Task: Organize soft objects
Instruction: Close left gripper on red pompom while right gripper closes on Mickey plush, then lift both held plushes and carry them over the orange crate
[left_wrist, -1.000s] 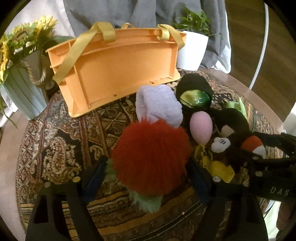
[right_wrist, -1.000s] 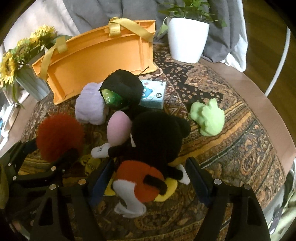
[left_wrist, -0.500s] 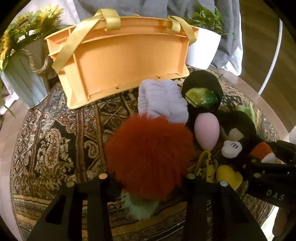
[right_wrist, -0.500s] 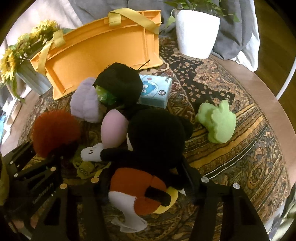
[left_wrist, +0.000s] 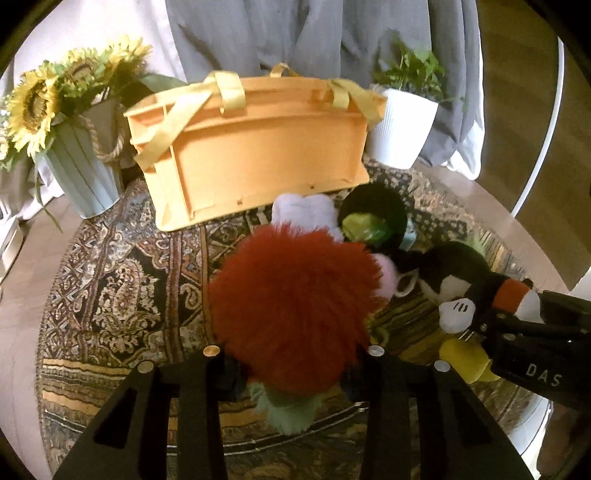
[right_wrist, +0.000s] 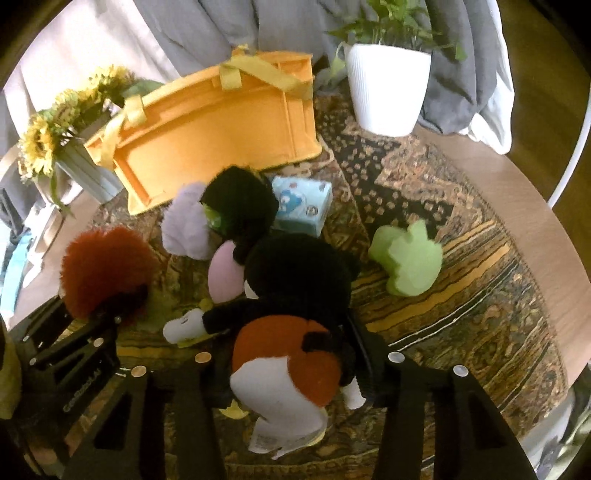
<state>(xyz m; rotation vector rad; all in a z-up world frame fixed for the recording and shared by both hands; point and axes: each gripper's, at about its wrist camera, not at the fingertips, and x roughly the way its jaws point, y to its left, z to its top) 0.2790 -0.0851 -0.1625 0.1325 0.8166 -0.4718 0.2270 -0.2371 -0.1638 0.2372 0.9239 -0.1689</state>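
Observation:
My left gripper (left_wrist: 295, 360) has its jaws closing on a fluffy red toy (left_wrist: 295, 310) with a pale green tuft below; the pads press into its fur. My right gripper (right_wrist: 291, 363) is shut on a black mouse plush (right_wrist: 295, 288) with red shorts, gripping its lower body. Both toys hang just above the patterned rug (left_wrist: 122, 295). A lilac plush (left_wrist: 303, 210), a black plush with a green face (left_wrist: 369, 214) and a pink egg shape (right_wrist: 225, 277) lie between them. An orange bag (left_wrist: 258, 158) with yellow straps stands behind.
A light green plush (right_wrist: 406, 262) and a blue tissue packet (right_wrist: 301, 206) lie on the rug to the right. A sunflower bucket (left_wrist: 81, 166) stands left of the bag and a white plant pot (right_wrist: 388, 88) right of it. Grey cloth hangs behind.
Both grippers went from wide open to closed, the left on the red toy, the right on the mouse plush. Both have risen a little with their toys.

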